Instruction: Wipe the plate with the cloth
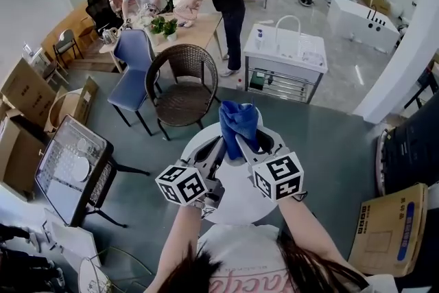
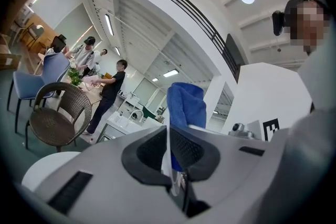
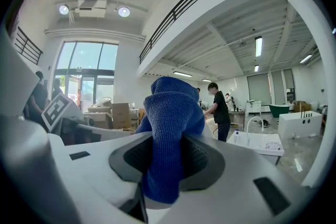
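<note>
The cloth (image 1: pixel 238 121) is deep blue with a fine looped weave, and the plate (image 2: pixel 168 157) shows as a thin white edge. The left gripper (image 1: pixel 218 147) and right gripper (image 1: pixel 241 146) are pale grey-white with dark grey, finely gridded pads, and their cubes bear black-and-white square markers. The round table (image 1: pixel 233 199) is white, the floor (image 1: pixel 329 141) dull teal, the wicker chair (image 1: pixel 182 86) woven brown, the padded chair (image 1: pixel 135 65) blue, and the cardboard box (image 1: pixel 387 230) tan with a blue label.

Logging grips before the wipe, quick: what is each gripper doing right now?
Left gripper: shut on the edge of the white plate.
Right gripper: shut on the blue cloth.
</note>
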`<state>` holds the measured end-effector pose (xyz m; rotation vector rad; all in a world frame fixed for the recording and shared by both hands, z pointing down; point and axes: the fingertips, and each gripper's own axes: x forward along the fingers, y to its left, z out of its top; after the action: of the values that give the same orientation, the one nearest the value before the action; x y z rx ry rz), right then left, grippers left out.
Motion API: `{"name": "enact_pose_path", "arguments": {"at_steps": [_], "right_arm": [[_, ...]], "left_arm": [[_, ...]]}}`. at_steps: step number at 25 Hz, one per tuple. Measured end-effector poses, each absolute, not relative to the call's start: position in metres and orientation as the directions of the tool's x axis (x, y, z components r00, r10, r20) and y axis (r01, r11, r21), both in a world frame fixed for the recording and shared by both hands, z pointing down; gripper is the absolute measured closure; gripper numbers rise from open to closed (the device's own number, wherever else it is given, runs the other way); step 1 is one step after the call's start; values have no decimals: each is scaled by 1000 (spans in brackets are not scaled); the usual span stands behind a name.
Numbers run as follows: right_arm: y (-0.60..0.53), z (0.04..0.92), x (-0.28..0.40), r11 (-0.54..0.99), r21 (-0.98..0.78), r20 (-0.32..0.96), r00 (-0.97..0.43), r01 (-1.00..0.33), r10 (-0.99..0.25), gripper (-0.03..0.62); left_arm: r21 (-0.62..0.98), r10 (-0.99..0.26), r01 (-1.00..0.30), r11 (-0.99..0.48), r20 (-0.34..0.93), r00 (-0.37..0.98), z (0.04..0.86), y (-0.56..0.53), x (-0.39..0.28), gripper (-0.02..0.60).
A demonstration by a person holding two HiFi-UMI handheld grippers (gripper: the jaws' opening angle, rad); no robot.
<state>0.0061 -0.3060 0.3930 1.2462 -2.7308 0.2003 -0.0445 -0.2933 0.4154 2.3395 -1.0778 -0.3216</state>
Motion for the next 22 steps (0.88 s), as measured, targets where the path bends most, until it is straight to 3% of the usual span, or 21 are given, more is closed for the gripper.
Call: {"name": "enact_pose_path", "arguments": {"at_steps": [14, 22], "right_arm": [[-319, 401, 93, 456, -109, 202, -469, -883, -860, 461], [-279, 385, 48, 586, -129, 144, -599, -800, -787, 461]], "left_arm": [[584, -741, -604, -542, 7, 672, 420, -300, -36, 558], [604, -770, -602, -523, -32, 637, 410, -311, -49, 558]]}}
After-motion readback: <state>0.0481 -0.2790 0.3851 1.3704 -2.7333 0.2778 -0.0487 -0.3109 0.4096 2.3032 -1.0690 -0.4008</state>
